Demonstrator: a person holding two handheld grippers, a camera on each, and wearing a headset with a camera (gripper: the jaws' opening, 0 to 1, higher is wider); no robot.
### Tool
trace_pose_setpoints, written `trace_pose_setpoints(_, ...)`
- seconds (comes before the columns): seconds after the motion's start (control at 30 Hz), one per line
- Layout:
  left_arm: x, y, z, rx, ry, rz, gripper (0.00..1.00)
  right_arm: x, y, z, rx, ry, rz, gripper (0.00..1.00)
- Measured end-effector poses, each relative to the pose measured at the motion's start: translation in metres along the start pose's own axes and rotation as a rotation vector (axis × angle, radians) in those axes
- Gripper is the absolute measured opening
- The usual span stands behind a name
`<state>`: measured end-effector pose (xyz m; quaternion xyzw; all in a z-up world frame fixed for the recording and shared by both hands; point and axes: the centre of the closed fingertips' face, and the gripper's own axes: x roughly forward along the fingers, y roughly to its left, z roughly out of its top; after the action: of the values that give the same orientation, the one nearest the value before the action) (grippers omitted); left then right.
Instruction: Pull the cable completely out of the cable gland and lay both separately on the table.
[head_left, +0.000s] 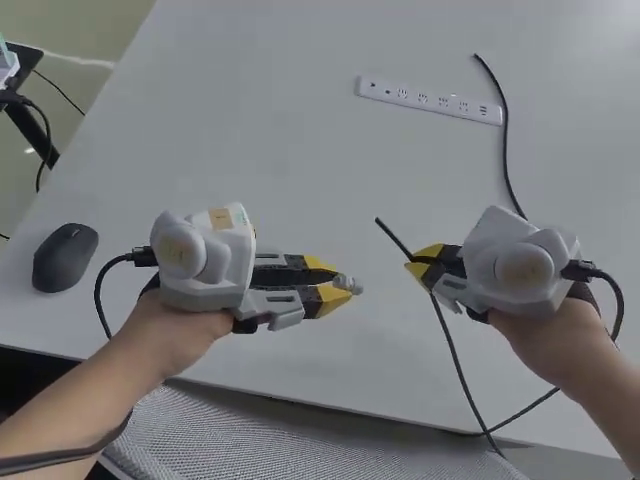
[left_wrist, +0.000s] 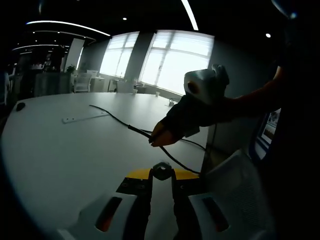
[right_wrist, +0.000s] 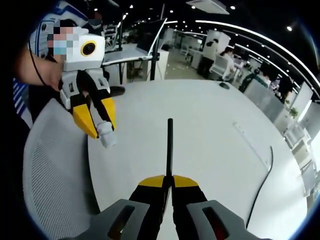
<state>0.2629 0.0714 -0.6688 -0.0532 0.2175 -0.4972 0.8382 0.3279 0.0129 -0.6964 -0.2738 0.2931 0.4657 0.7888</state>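
A pale grey-white bench (head_left: 250, 130) is seen across the frame. The left tongs (head_left: 335, 289) at lower left and the right tongs (head_left: 412, 263) at lower right are cased in white, with yellow and black jaws. A black cable (head_left: 450, 360), a light grey cable gland (right_wrist: 106, 136), a white power strip (head_left: 428, 100) at upper centre, a dark grey mouse (head_left: 65, 256) at far left and a grey mesh chair (head_left: 250, 440) along the bottom are shown.

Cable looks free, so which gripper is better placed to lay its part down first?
Probably right: the right gripper grips the thin black cable, whose far length lies on the white table.
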Motion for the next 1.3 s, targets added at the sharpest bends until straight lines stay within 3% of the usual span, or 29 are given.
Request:
trace_pose_setpoints(0.4,-0.009,0.024,-0.043,-0.027,0.081,0.030,0.15,0.049,0.001,0.013,-0.033,0.013,0.045,0.00)
trace_pose_setpoints(0.77,-0.006,0.034,-0.080,-0.059,0.135,0.036,0.16,0.096,0.032,0.004,-0.140,0.086,0.143,0.00)
trace_pose_setpoints(1.0,-0.006,0.040,-0.100,-0.082,0.180,0.034,0.16,0.119,0.048,-0.008,-0.159,0.127,0.193,0.00)
trace_pose_setpoints(1.3,-0.001,0.045,-0.121,-0.088,0.233,0.027,0.16,0.143,0.069,-0.007,-0.166,0.119,0.230,0.00)
